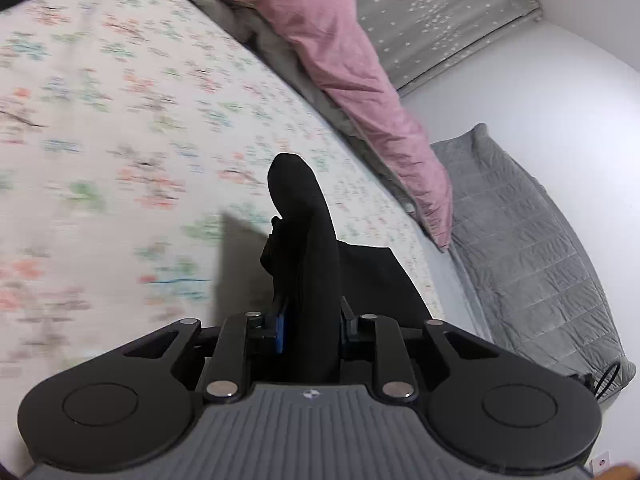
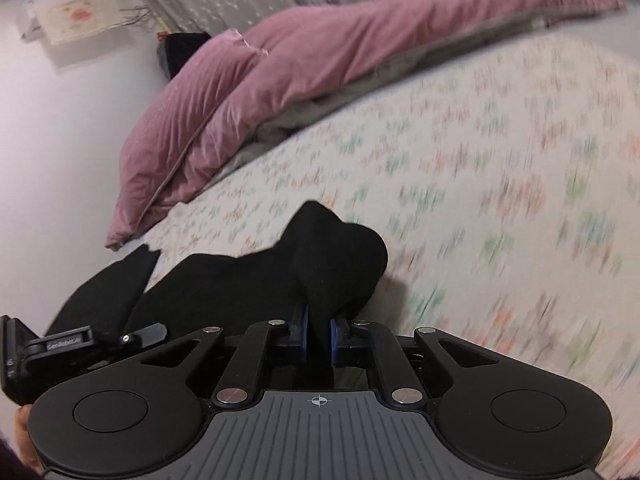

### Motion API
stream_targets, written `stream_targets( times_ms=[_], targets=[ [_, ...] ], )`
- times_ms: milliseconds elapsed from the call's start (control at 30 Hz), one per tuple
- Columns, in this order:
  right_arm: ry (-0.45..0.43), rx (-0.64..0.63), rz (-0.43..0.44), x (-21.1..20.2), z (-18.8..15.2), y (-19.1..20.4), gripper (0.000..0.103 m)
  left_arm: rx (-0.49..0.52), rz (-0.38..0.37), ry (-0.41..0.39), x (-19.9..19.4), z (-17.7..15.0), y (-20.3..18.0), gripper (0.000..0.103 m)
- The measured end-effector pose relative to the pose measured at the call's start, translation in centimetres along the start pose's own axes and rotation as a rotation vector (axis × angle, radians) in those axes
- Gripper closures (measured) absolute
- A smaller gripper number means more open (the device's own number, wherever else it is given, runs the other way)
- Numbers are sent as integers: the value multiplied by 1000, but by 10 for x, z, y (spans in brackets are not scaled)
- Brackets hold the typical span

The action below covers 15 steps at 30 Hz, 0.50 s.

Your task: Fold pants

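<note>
The black pants [image 1: 308, 240] hang as a bunched fold of fabric pinched between the blue pads of my left gripper [image 1: 310, 328], lifted above the flowered bed sheet [image 1: 120, 120]. In the right wrist view my right gripper [image 2: 319, 334] is shut on another bunch of the same black pants [image 2: 320, 256], which trail to the left over the sheet [image 2: 480, 160]. The other gripper's body [image 2: 60, 348] shows at the left edge of that view. Both views are motion blurred.
A pink duvet [image 1: 340, 60] lies bunched along the far side of the bed, also in the right wrist view [image 2: 260, 92]. A grey quilted blanket [image 1: 520, 240] lies beside the bed on the right. Grey starred curtains [image 1: 440, 12] and white walls stand behind.
</note>
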State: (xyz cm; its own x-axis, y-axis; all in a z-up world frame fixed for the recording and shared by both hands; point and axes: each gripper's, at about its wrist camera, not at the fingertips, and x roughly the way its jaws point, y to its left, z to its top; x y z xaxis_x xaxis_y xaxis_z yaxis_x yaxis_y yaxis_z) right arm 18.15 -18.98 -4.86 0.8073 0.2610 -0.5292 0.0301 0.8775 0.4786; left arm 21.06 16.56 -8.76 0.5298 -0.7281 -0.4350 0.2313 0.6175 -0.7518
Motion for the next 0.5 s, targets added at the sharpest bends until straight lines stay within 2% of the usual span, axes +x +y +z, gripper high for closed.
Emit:
stream_targets(
  times_ms=[133,233,300,367,400,433,500],
  targets=[
    [-49,-52,-22,1,39,-22,94,12,-44,-50,31,2,-19,59],
    [-83,-84,-24,7,63,-35,94,7,-48,-128,45,4,-26,60],
    [-105,-99,-19,15,75,-43,93,47,15,-163,55,4,-25,59],
    [-88,-106,-9,26,80,-54,89,116,151,-155,66,2,-23,55],
    [-65,-103,-25,33,81,-58,86,137,208,-146,69,1,-22,48],
    [-37,-109,-51,41,79,-63,85,149,236,-143,70,0,-20,43],
    [-11,-132,-120,47,74,-68,80,148,247,-149,66,3,-23,39]
  ],
)
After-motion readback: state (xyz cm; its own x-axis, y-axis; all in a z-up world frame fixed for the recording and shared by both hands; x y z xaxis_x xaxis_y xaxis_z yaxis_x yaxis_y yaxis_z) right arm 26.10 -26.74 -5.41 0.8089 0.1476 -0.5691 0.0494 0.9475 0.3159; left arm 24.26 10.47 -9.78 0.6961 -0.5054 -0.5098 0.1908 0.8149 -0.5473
